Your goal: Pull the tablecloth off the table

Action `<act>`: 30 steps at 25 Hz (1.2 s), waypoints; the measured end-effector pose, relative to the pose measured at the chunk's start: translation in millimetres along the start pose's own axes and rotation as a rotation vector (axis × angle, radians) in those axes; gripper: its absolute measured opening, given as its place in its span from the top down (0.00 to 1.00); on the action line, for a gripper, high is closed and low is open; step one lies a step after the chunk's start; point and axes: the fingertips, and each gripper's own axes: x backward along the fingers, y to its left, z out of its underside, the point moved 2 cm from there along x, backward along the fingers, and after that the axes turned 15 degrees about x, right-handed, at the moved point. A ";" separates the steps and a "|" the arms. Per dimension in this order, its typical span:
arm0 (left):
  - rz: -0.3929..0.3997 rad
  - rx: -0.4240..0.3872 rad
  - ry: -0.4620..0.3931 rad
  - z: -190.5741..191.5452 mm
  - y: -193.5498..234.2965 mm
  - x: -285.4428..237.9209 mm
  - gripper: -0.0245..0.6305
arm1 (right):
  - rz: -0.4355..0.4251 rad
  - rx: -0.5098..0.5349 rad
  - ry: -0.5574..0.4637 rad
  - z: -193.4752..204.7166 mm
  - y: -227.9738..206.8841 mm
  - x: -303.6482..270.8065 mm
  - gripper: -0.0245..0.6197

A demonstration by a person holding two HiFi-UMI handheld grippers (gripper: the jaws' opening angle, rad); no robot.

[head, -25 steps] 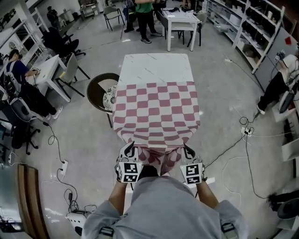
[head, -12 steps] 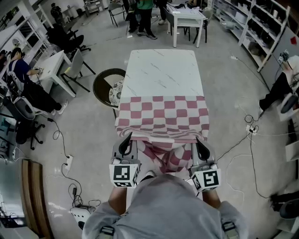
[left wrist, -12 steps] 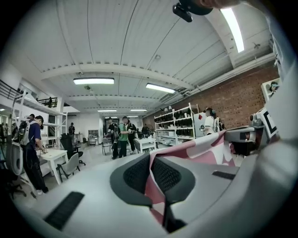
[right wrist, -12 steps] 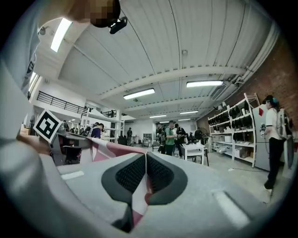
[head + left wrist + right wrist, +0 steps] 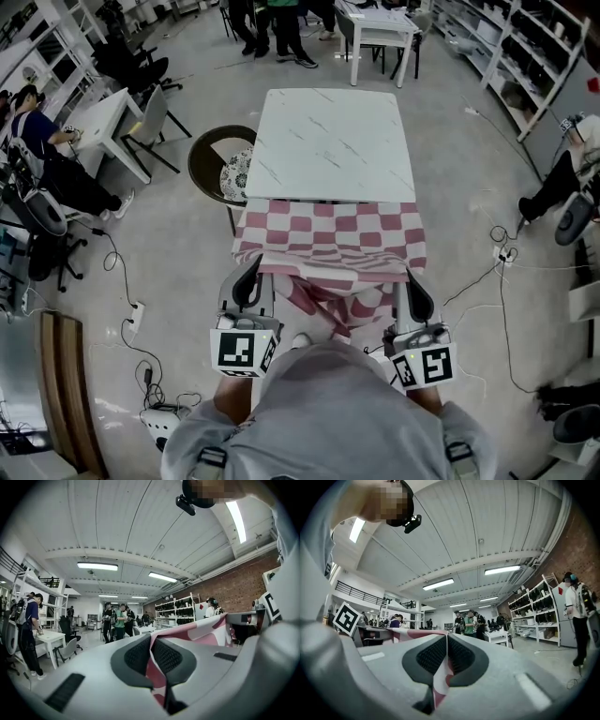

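A pink and white checked tablecloth [image 5: 330, 234] covers only the near strip of the white marble-look table [image 5: 330, 141] and hangs over its near edge. My left gripper [image 5: 247, 281] is shut on the cloth's near left corner, and my right gripper [image 5: 416, 298] is shut on its near right corner. The cloth's edge stretches between them, with a fold sagging in the middle. In the left gripper view the cloth [image 5: 206, 630] is pinched between the dark pads [image 5: 136, 656]. In the right gripper view the cloth [image 5: 440, 674] runs between the pads [image 5: 431, 656] too.
A round dark chair with a patterned cushion [image 5: 217, 169] stands at the table's left side. Cables and a power strip [image 5: 131, 323] lie on the floor at left, more cables [image 5: 497, 258] at right. Several people stand by a far table [image 5: 380, 28]. Shelving lines the right wall.
Both grippers have risen and come toward me with the cloth's corners. The cloth has slid toward me, so more of the bare tabletop shows.
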 end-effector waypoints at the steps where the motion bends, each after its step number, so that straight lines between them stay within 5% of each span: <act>1: 0.006 -0.001 -0.004 -1.0 0.5 0.2 0.95 | 0.006 0.000 -0.007 -1.9 0.1 -0.4 0.95; 30: -0.017 0.050 0.031 19.2 26.2 -20.3 0.95 | 0.058 -0.094 0.068 27.8 -1.7 -33.9 0.95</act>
